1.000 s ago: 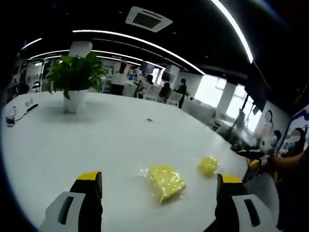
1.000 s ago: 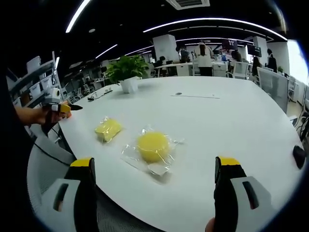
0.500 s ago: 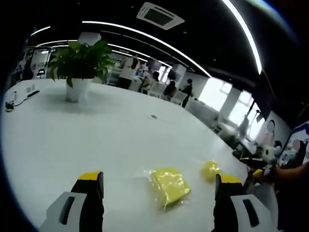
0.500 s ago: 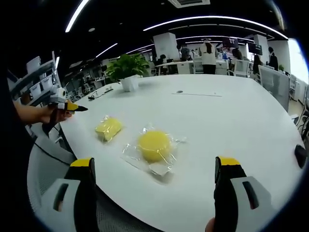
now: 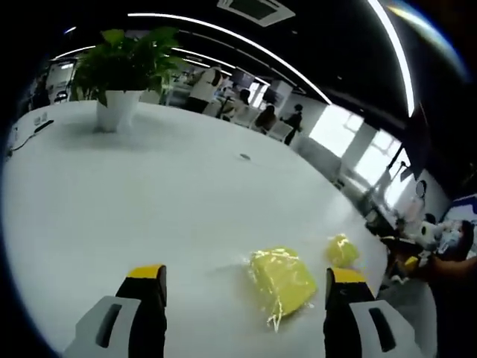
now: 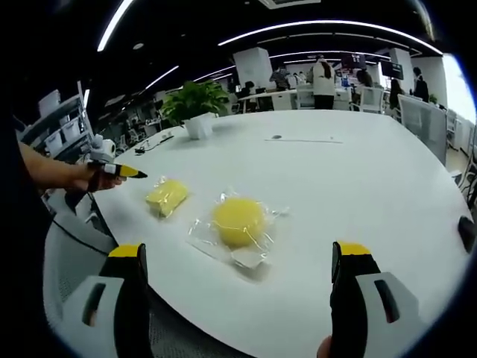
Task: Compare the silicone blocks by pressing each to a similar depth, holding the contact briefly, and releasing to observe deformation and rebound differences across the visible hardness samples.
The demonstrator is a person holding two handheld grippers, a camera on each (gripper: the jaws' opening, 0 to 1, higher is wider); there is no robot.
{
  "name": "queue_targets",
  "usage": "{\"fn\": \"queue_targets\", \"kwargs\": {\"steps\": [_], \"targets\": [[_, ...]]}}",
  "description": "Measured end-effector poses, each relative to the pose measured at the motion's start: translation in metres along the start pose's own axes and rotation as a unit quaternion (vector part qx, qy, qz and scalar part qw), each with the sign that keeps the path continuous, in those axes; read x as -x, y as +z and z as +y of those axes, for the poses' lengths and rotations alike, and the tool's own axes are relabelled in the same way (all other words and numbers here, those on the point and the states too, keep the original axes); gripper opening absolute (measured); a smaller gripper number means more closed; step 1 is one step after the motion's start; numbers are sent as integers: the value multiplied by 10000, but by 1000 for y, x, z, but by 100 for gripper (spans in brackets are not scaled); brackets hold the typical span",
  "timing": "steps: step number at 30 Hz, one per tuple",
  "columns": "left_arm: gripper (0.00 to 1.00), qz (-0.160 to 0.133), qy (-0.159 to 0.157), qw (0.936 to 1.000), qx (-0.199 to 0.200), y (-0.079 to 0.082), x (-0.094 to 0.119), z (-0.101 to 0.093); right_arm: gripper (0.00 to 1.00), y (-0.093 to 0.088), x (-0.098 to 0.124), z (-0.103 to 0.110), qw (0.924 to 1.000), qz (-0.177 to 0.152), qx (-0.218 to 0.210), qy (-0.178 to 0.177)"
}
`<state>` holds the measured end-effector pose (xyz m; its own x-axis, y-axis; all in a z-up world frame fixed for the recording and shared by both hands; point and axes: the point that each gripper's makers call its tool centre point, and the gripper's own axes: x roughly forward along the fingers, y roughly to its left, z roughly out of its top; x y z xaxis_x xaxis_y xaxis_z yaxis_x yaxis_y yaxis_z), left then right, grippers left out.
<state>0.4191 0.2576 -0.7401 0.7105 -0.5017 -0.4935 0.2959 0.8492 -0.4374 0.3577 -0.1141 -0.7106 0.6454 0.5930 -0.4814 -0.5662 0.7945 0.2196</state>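
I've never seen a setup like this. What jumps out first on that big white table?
Two bright yellow pieces in clear plastic wrap lie near the edge of the white table: a round yellow block and, to its left in the right gripper view, a flatter square yellow block. Farther back stands a potted plant in a white pot. Both pairs of tongs, left and right, hang open, touching neither.

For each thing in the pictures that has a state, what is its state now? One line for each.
Left gripper: open, holding nothing, above the table.
Right gripper: open, holding nothing.
Square block: in a clear bag, lying on the table, untouched.
Round block: in a clear bag, lying on the table, untouched.
Plant: upright in a white pot.
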Motion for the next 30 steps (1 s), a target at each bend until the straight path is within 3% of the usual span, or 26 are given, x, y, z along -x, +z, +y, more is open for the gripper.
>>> {"fn": "queue_targets", "kwargs": {"steps": [18, 21, 23, 30], "targets": [[70, 163, -252, 9982, 524, 0, -38, 8, 96, -4, 0, -5, 9999, 53, -127, -90], [60, 180, -315, 9978, 552, 0, -41, 5, 96, -2, 0, -8, 9998, 31, -106, -138], [52, 267, -574, 9942, 872, -3, -43, -2, 96, -1, 0, -8, 9998, 23, -115, -138], [43, 164, -351, 9930, 1118, -4, -49, 9, 96, -1, -1, -7, 9999, 37, -97, -120]]}}
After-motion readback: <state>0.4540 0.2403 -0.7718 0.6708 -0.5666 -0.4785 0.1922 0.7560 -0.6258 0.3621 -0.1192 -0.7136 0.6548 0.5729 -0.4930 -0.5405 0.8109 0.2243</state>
